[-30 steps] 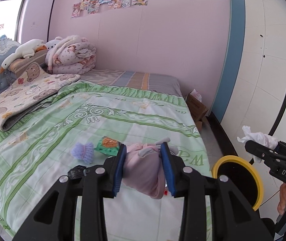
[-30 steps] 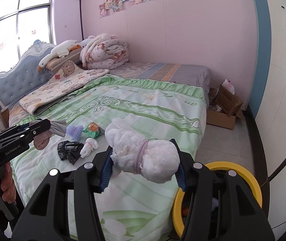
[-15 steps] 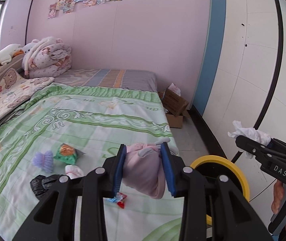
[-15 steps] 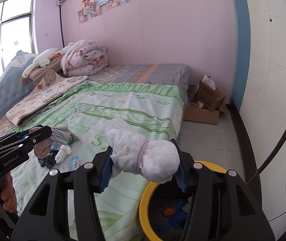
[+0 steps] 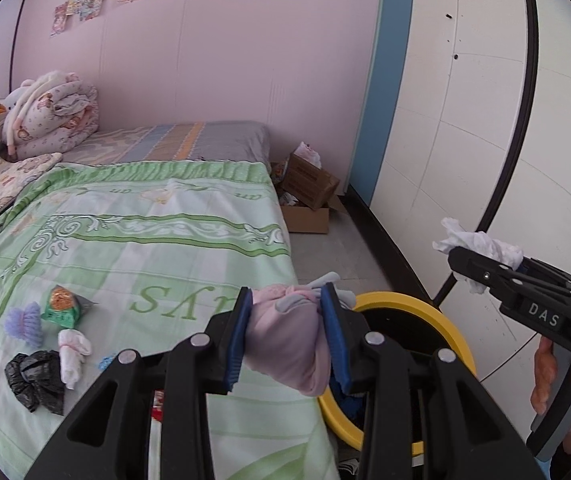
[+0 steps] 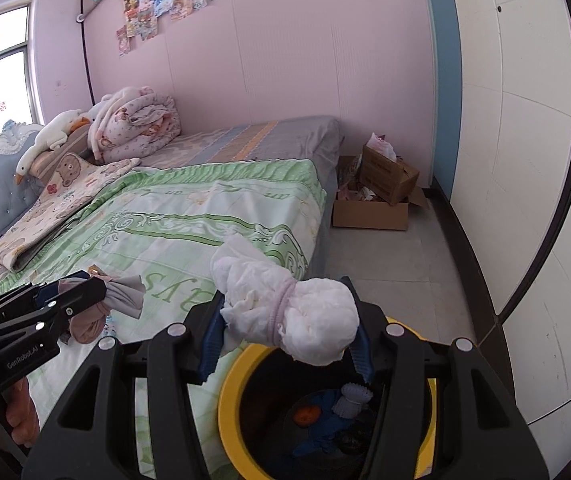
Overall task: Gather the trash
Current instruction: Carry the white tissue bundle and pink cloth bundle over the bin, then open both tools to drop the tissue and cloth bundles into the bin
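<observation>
A: Where is the trash?
B: Little bits lie on the green bed cover (image 5: pixel 173 240). Only the right view shows inside the yellow bin (image 6: pixel 231 400).
A: And the grippers?
B: The left gripper (image 5: pixel 287 334) squeezes a pink bundle (image 5: pixel 287 340). The right gripper (image 6: pixel 289 334) squeezes a white paper wad (image 6: pixel 285 312) over the bin.

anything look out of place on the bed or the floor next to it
Yes. Small bundles litter the green bedspread: a black bag, a white wad, a green wrapper and a purple puff. On the floor, a cardboard box lies tipped open, contents spilling.
</observation>
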A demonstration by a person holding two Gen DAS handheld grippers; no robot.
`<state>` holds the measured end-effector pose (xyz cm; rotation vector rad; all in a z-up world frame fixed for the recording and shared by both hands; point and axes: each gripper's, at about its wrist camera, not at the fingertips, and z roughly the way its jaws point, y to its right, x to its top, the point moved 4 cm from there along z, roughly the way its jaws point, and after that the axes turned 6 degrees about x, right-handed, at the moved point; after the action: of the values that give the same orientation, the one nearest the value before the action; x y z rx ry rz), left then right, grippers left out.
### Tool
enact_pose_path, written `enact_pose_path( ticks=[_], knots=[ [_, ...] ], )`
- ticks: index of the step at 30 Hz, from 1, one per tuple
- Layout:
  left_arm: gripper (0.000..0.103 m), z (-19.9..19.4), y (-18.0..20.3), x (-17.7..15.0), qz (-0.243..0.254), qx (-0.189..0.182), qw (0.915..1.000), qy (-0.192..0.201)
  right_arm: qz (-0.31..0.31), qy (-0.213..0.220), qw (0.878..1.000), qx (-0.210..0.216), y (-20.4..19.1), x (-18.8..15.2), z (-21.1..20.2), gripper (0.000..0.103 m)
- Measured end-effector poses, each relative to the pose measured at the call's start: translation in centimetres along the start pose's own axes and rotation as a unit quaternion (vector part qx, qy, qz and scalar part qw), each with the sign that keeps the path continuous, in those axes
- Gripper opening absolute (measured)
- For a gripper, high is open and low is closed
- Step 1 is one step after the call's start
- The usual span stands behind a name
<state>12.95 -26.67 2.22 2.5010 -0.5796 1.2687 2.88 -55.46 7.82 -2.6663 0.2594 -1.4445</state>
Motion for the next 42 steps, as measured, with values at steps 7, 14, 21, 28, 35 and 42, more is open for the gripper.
enact_pose_path(
  ticks=[7,14,21,28,35,42],
  knots=[
    [0.033,1.9,3.1,-0.8,0.020,-0.016,0.9996,-0.014,0.017,-0.012,1.000,-0.016,2.9,-1.2,1.0,0.050],
    [0.033,4.5,4.9,-2.0,0.022,-0.027,0.9987,-0.038,0.033,-0.026,0.999,-0.027,5.2,-2.6,2.3,0.050],
    [0.034,6.8,6.1,-3.5,0.025,-0.036,0.9971,-0.062,0.051,-0.038,0.997,-0.036,7.0,-4.0,3.8,0.050],
    [0.034,7.6,7.3,-4.3,0.033,-0.045,0.9958,-0.073,0.071,-0.045,0.996,-0.038,8.3,-5.0,4.6,0.053],
    [0.054,7.2,7.9,-4.4,0.038,-0.049,0.9958,-0.067,0.090,-0.045,0.994,-0.045,9.5,-5.6,4.7,0.060],
    [0.055,7.3,7.1,-4.3,0.030,-0.047,0.9961,-0.069,0.107,-0.046,0.992,-0.046,10.3,-6.0,4.5,0.062]
  ],
)
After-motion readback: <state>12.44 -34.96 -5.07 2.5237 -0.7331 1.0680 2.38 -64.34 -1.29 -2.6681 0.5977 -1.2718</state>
